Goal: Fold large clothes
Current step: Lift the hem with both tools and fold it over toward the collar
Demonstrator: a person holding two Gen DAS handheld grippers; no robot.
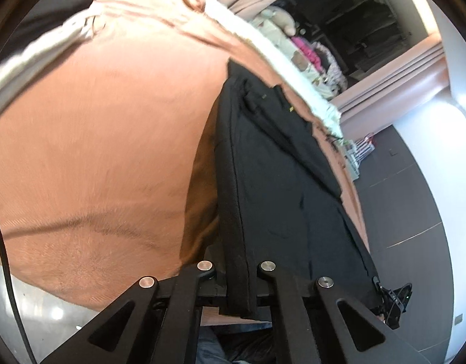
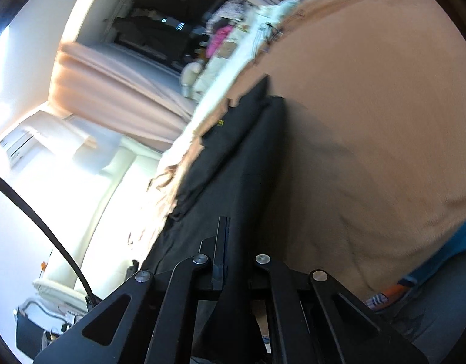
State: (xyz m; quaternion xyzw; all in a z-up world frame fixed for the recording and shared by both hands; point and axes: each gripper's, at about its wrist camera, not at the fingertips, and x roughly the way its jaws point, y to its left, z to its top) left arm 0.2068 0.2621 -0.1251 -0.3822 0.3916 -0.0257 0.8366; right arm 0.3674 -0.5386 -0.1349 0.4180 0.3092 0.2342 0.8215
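Note:
A black garment (image 1: 278,166) lies as a long folded strip on an orange-tan bedspread (image 1: 96,136), running away from me toward the far edge. My left gripper (image 1: 236,279) is shut on the garment's thick near hem, which hangs between the jaws and is lifted off the bed. In the right wrist view the same black garment (image 2: 233,166) stretches ahead over the bedspread (image 2: 369,121). My right gripper (image 2: 233,257) is shut on its near edge, and one thin finger (image 2: 221,242) shows against the cloth.
A white fringed cover edge (image 1: 278,51) borders the bed, with a pile of pale and pink clothes (image 1: 308,51) beyond. Dark floor (image 1: 414,212) lies to the right. A black cable (image 2: 51,227) crosses bright white furniture (image 2: 81,182). A blue cloth (image 2: 463,236) sits at the bed's right edge.

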